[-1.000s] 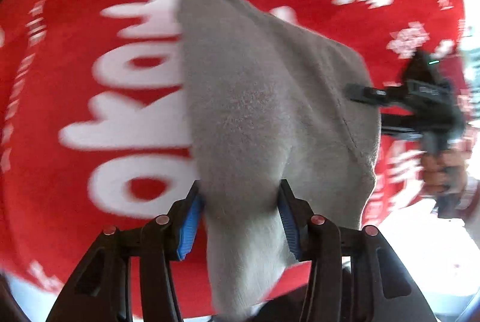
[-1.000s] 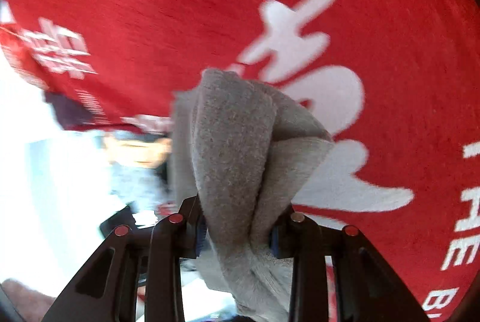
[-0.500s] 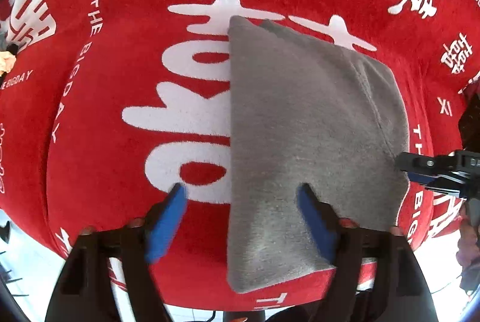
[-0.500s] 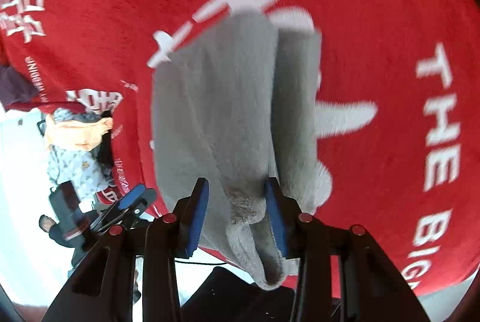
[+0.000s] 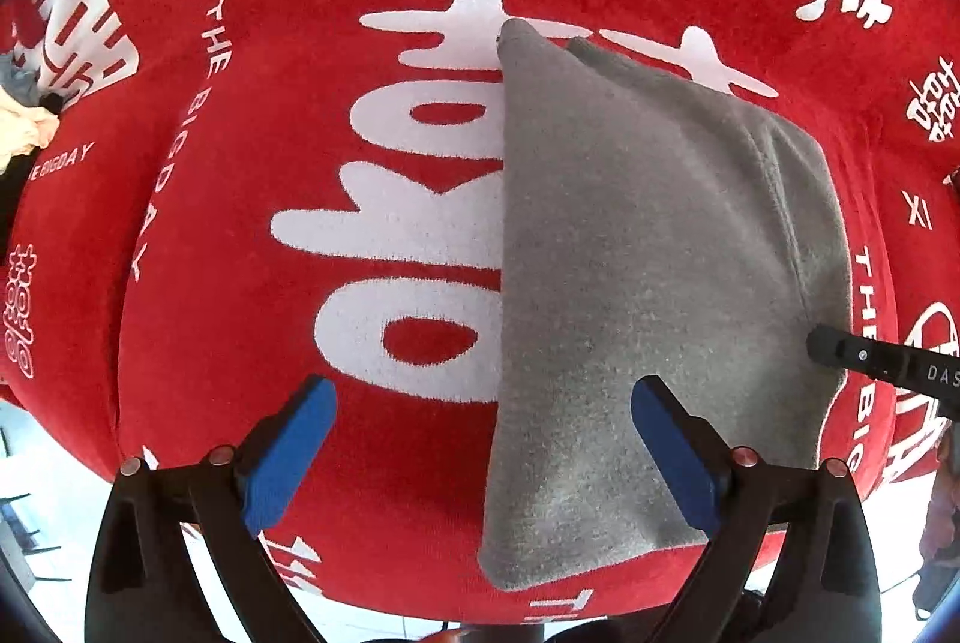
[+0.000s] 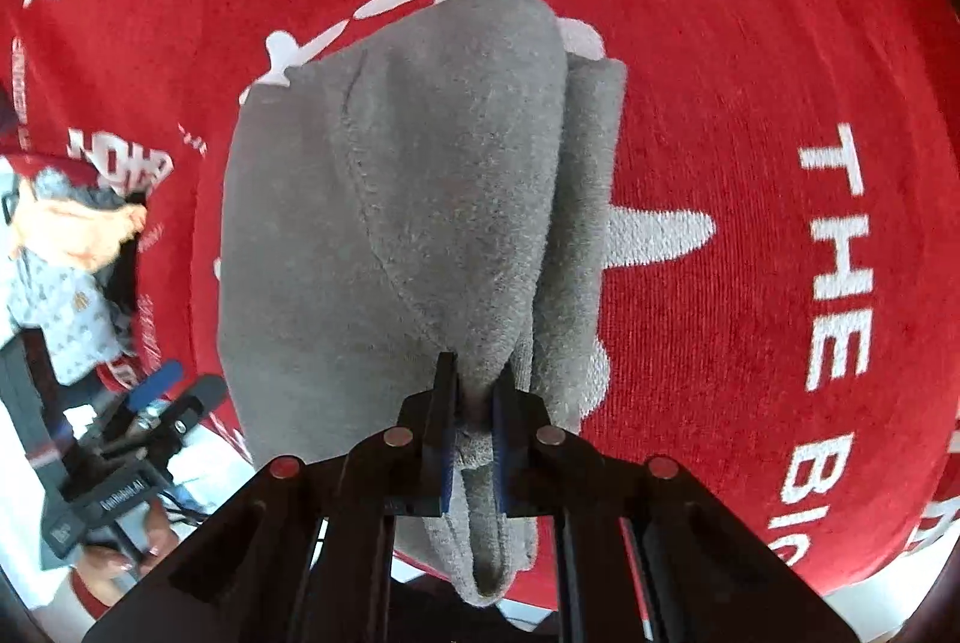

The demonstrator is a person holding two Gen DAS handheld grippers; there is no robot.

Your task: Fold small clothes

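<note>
- The grey garment (image 5: 648, 283) lies folded on the red printed cloth (image 5: 252, 235), its near end reaching over the cloth's near edge.
- The left gripper (image 5: 480, 439) is spread wide, its blue pads (image 5: 288, 451) clear of the fabric.
- The right gripper (image 6: 475, 403) is clenched on the garment's edge.
- Other clothes (image 6: 72, 271) sit at the cloth's left edge.
</note>
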